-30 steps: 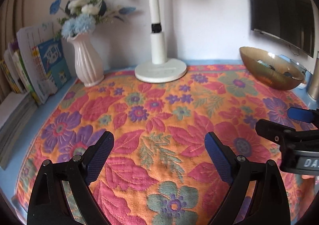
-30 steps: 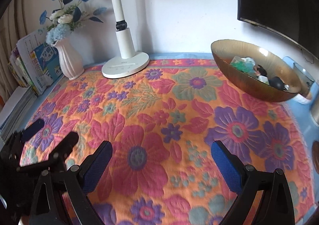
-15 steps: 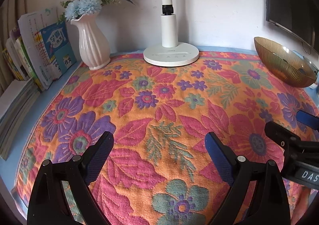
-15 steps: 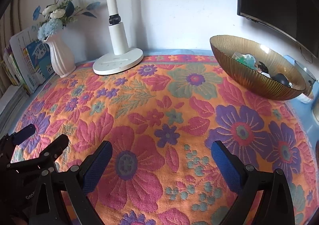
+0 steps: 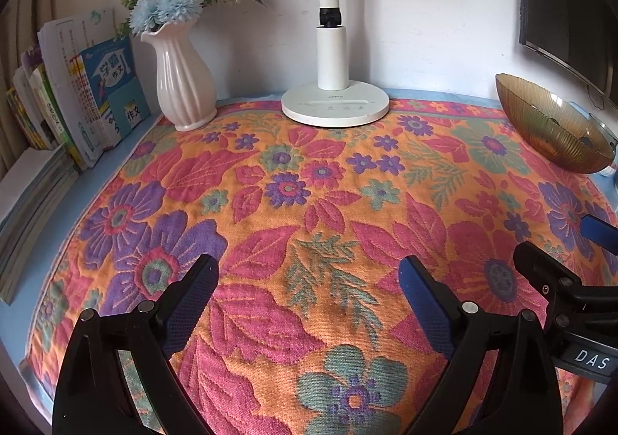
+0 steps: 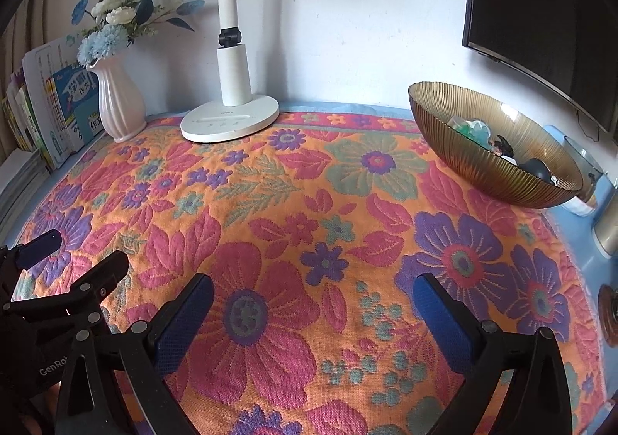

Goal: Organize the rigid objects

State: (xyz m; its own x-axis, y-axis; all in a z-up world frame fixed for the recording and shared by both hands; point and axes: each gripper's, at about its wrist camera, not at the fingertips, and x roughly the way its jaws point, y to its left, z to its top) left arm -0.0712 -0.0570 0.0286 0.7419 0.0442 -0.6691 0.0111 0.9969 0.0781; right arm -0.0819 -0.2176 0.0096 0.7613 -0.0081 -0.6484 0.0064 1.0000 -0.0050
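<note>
Cloth (image 6: 309, 203) orange, pink-purple floral; bowl (image 6: 483, 165) amber, ribbed.

Ribbed amber glass bowl (image 6: 483, 161), woven cloth (image 6: 309, 222)

I see a blue worktop (image 6: 579, 261) under a floral cloth (image 6: 309, 222); on it, a white vase (image 6: 117, 107) upper left, lamp base (image 6: 230, 120) top centre, amber bowl (image 6: 483, 165) at right.

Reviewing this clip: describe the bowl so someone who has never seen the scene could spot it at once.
Start at the floral cloth covering the table, then go to its far right edge under the dark screen. The bowl sits there: amber ribbed glass, holding small items, unlike the white lamp base and pink vase.
</note>
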